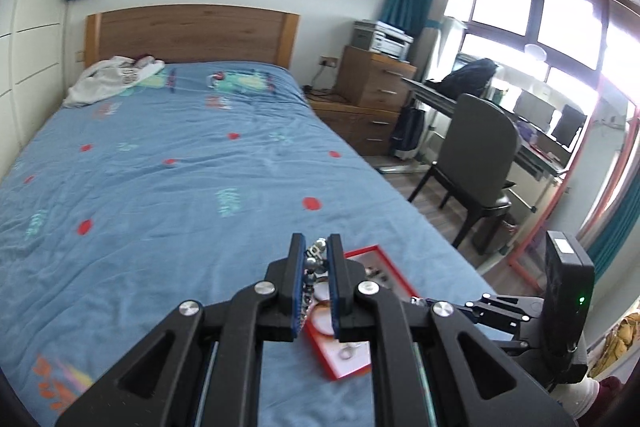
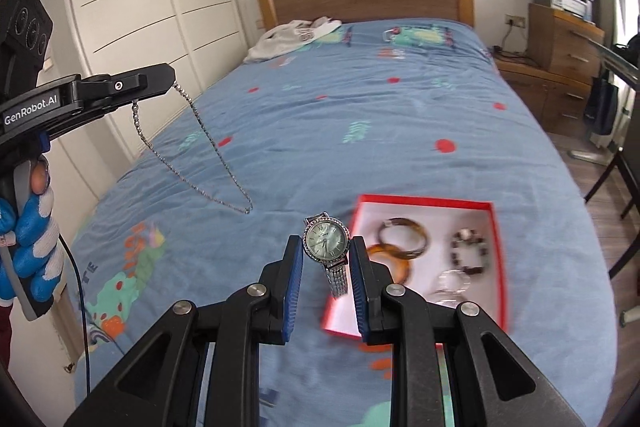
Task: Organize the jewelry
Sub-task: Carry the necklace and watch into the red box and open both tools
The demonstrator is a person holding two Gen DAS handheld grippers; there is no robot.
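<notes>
I'm mid-carry: my left claw point(image 2: 170, 81) pinches the silver chain point(image 2: 200, 155), dangling at left of frame, while my right claw point(image 2: 325, 259) clamps the watch point(image 2: 326, 241) (face up). Next, I'd lower both into the red box point(image 2: 494, 227), lower right.

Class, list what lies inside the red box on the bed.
Inside the red box: two bangles, a beaded bracelet and a clear ring-shaped piece. Its near corner is hidden behind the right gripper.

"GenRobot.AI" stands on the left claw point(image 2: 170, 83).
</notes>
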